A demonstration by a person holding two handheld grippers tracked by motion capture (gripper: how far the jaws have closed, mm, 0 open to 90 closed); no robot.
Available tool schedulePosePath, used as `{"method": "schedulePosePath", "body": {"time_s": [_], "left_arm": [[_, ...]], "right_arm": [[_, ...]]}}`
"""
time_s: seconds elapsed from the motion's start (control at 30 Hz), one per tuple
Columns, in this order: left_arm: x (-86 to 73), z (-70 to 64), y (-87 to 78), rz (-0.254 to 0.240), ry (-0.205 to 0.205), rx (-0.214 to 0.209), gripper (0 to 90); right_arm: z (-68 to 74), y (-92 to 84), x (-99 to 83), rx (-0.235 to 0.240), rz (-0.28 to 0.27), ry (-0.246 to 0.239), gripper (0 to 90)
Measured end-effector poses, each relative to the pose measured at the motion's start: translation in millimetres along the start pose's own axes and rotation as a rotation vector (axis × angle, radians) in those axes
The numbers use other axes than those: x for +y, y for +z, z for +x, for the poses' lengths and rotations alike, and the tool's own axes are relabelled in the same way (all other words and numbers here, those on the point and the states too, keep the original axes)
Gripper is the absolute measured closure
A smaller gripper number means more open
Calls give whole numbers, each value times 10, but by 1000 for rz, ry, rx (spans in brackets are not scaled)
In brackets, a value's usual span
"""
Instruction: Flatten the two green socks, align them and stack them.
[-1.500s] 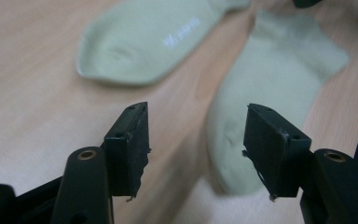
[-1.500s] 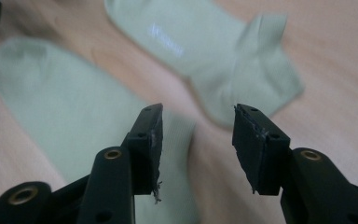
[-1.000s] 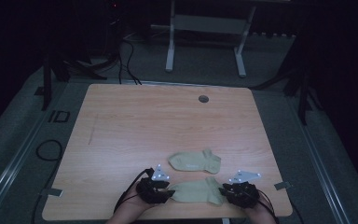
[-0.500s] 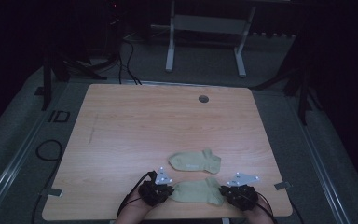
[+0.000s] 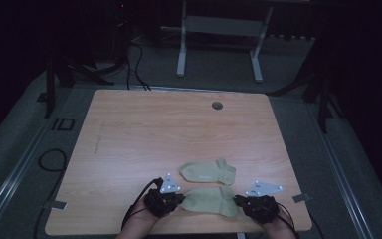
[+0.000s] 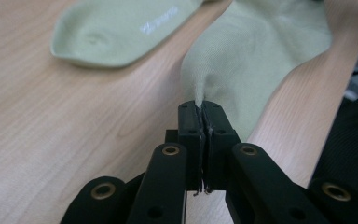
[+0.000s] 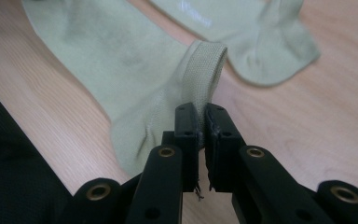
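Two pale green socks lie near the front edge of the wooden table (image 5: 144, 134). The near sock (image 5: 209, 199) stretches between my two grippers. My left gripper (image 5: 179, 198) is shut on its toe end, and the fabric (image 6: 256, 56) rises into the pinched jaws of my left gripper (image 6: 200, 109). My right gripper (image 5: 239, 201) holds the ribbed cuff (image 7: 205, 70); the jaws of my right gripper (image 7: 201, 112) have just been closing with the cuff between them. The far sock (image 5: 208, 171) lies flat just behind, untouched, its printed lettering (image 6: 161, 21) facing up.
A round grommet hole (image 5: 217, 105) sits near the table's back edge. Cables (image 5: 139, 64) and a white desk frame (image 5: 219, 45) stand on the dark floor beyond. The table's front edge runs right below both hands.
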State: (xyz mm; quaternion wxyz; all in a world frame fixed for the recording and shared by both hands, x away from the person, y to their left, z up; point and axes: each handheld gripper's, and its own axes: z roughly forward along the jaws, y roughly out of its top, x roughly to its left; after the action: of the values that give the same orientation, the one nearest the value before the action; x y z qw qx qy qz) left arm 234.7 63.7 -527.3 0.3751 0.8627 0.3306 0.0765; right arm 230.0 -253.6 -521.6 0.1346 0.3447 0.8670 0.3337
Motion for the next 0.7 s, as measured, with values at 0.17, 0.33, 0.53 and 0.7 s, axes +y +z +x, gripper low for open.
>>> {"method": "schedulePosePath", "body": {"time_s": [0.17, 0.33, 0.53, 0.7], "left_arm": [[133, 50, -98, -10, 12, 10, 876], [285, 106, -154, -11, 26, 14, 876], [482, 204, -176, -11, 36, 11, 876], [634, 294, -122, 0, 39, 12, 876]], "right_arm": [[-48, -107, 128, -16, -36, 3, 842], [-123, -178, 271, -34, -63, 4, 842], [-243, -190, 432, -59, -73, 2, 842], [-352, -163, 565, -77, -75, 11, 842]]}}
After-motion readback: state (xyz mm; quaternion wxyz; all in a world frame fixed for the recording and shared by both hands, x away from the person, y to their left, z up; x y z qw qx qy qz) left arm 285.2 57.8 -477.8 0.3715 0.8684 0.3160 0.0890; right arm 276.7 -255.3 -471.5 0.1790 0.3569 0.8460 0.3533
